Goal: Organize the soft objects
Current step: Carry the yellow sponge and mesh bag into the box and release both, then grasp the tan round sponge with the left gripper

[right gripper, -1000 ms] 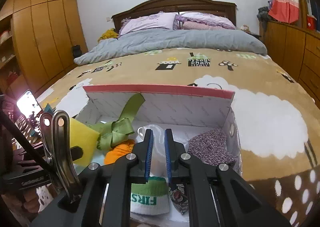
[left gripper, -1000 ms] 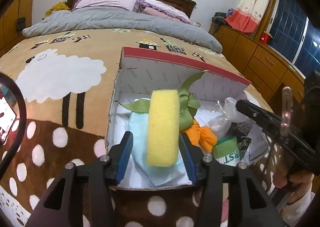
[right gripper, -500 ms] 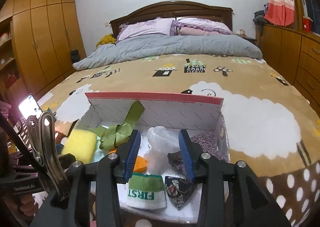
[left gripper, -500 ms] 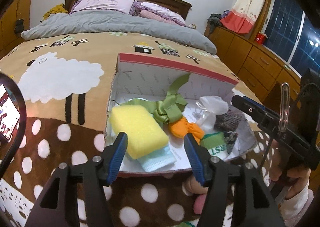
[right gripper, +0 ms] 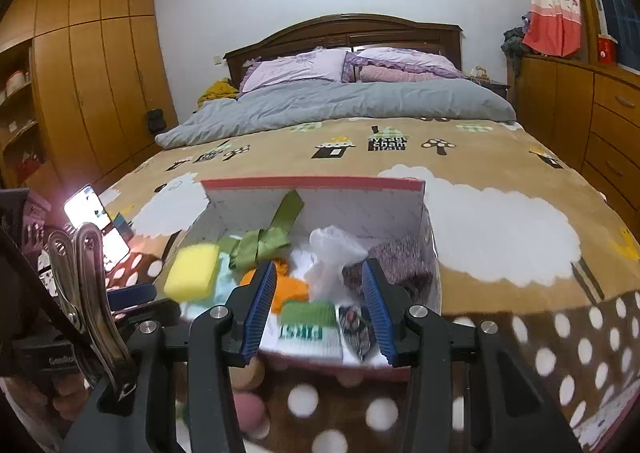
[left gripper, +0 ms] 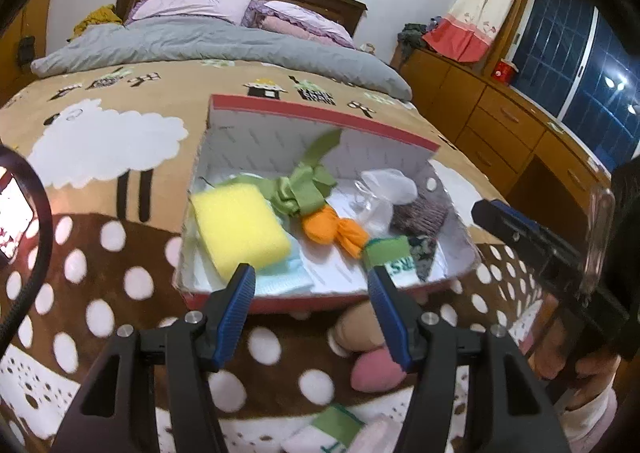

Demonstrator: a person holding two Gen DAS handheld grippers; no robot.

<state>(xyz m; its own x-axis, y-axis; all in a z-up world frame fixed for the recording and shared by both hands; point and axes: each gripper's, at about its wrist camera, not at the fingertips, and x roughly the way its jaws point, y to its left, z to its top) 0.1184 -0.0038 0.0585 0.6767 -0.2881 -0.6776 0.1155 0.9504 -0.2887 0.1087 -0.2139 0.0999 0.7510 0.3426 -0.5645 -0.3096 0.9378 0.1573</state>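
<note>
Right wrist view: "FIRST" on green-white sock (right gripper: pixel 307 323), right hand-held gripper (right gripper: pixel 320 309) opening, empty.

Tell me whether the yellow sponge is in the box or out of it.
In. The yellow sponge lies flat at the left end of the box, on a pale blue cloth, with no fingers touching it.

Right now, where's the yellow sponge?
The yellow sponge lies at the left end of the open box in both wrist views, atop a pale blue cloth, beside the green ribbon.
</note>
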